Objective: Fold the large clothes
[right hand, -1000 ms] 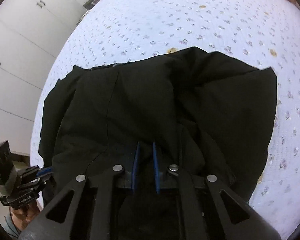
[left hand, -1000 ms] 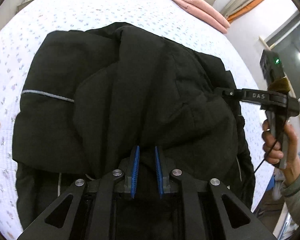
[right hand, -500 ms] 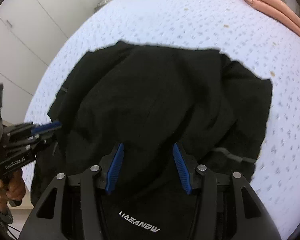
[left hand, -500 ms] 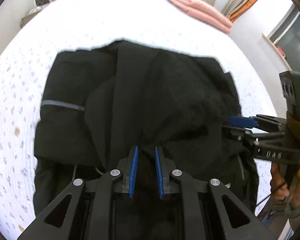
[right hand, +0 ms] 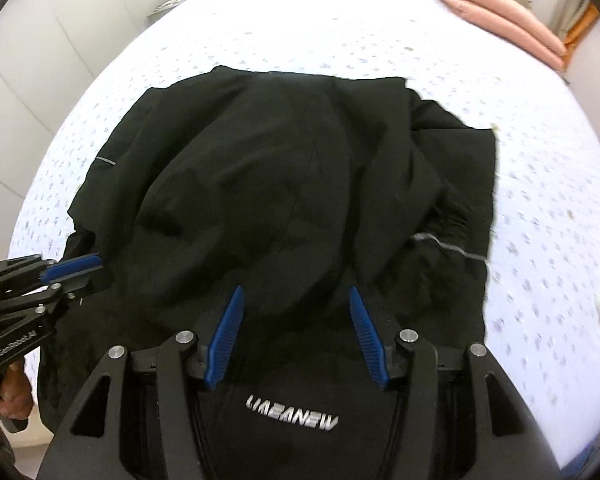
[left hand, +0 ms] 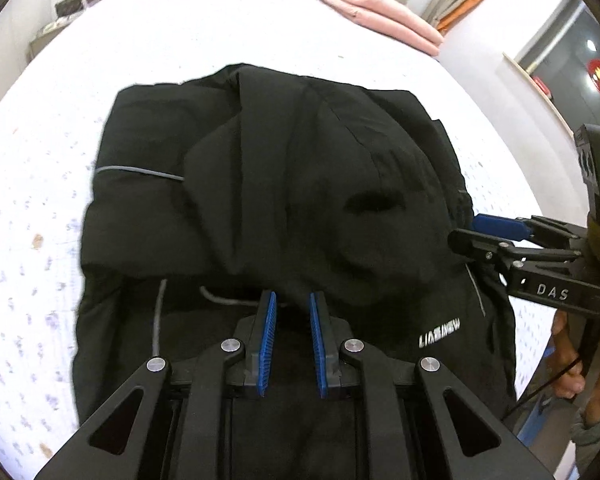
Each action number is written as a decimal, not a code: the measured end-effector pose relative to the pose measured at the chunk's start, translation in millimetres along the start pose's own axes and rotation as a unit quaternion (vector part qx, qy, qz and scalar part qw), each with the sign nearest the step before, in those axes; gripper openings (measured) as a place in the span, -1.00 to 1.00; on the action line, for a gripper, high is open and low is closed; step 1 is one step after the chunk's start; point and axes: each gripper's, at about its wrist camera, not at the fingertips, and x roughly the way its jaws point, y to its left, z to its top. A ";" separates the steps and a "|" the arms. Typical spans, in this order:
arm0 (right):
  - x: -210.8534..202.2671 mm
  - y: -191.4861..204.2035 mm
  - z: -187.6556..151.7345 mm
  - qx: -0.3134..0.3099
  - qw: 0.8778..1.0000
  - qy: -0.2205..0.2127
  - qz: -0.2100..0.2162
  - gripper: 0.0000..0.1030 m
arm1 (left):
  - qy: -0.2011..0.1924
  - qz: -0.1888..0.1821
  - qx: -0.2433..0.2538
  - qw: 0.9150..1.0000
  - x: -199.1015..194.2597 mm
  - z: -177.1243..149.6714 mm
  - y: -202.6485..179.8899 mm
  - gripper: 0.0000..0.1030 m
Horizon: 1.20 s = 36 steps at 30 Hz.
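Right under the left gripper (left hand: 292,300), a fold of the black jacket (left hand: 284,184) runs up between the narrow-set blue pads, which look clamped on the cloth. Over at the right gripper (right hand: 296,292), the jaws are opening — the pads stand wide apart with jacket fabric lying below them, not pinched. Just below those tongs sits a silver logo (right hand: 292,414) on the jacket. Beyond both grippers the jacket spreads in a rumpled heap on the white dotted bedspread (right hand: 340,28), a grey reflective stripe (left hand: 140,171) off to the left gripper's left. Farthest off — a folded pink blanket (left hand: 376,16) by the headboard.
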 end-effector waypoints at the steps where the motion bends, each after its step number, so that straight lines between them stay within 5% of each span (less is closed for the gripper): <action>1: -5.5 4.3 -3.6 0.004 1.000 -0.005 -0.005 0.11 | -0.004 0.001 0.004 1.000 -4.9 -4.2 1.0 -0.66; 15: -18.3 36.4 -72.9 0.007 0.998 -0.050 -0.026 0.11 | -0.049 0.068 0.002 0.996 -31.4 -76.0 18.9 -0.66; 21: -23.4 36.7 -109.4 0.004 0.996 -0.089 -0.027 0.12 | -0.100 0.085 -0.021 0.991 -54.4 -127.3 27.2 -0.66; 28: -90.0 36.6 -180.3 0.067 0.990 -0.124 0.001 0.12 | -0.108 0.113 -0.053 0.986 -121.1 -210.8 34.0 -0.66; 36: -153.1 3.3 -264.2 0.125 0.984 -0.115 -0.061 0.37 | -0.085 0.138 -0.063 0.985 -173.9 -288.8 53.4 -0.60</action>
